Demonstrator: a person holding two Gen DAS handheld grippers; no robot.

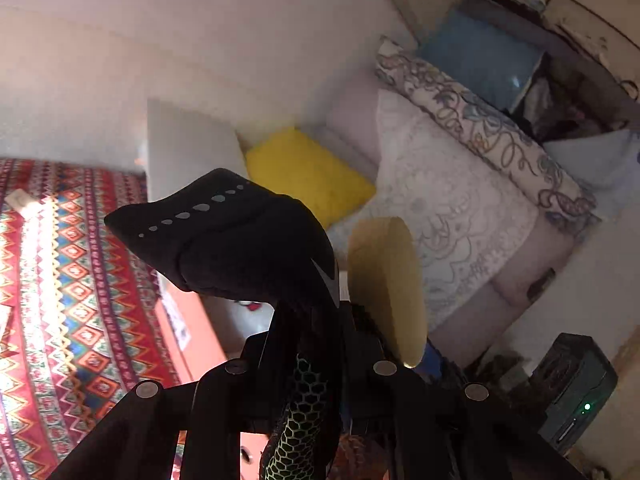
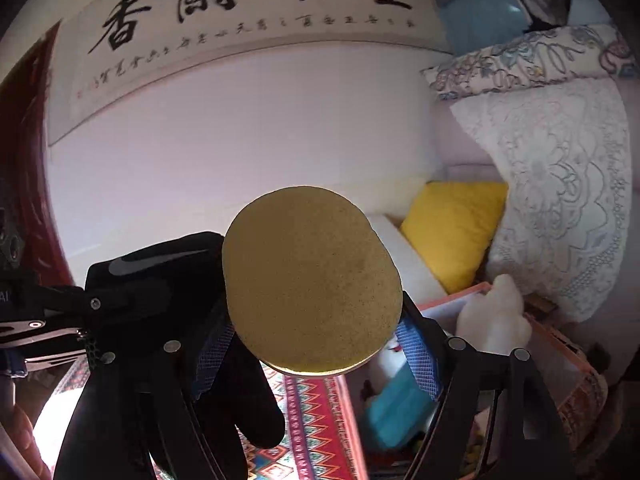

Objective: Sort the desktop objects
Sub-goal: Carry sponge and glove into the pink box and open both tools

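We are holding 2 things off the desktop at once. The left gripper is clamping a black glove, which is filling the centre of the left wrist view; its jaws are closed on the fabric near the cuff, and the honeycomb-printed part is trailing down between the fingers at the lower centre. In the right wrist view the same glove is hanging at the lower left, limp, with its fingers drooping toward the bottom edge.

The right gripper is pinching a round yellow sponge pad, which is standing on edge in the middle of the frame with its flat face turned to the camera. The jaws are closed on its lower rim, between the blue mesh pads.

We are judging both things to be light and soft. The glove is floppy cloth, so it is likely to sag and swing; a hold on bunched fabric near the cuff looks surest. The pad appears foam-like and would squash under a hard pinch, so a gentle grip across its thickness, deeper than the rim, should steady it.

Below, at the lower centre, the patterned red cloth is covering the desktop, and a pink basket at the lower right is holding a white plush toy. Which one is meant for the basket we cannot tell.
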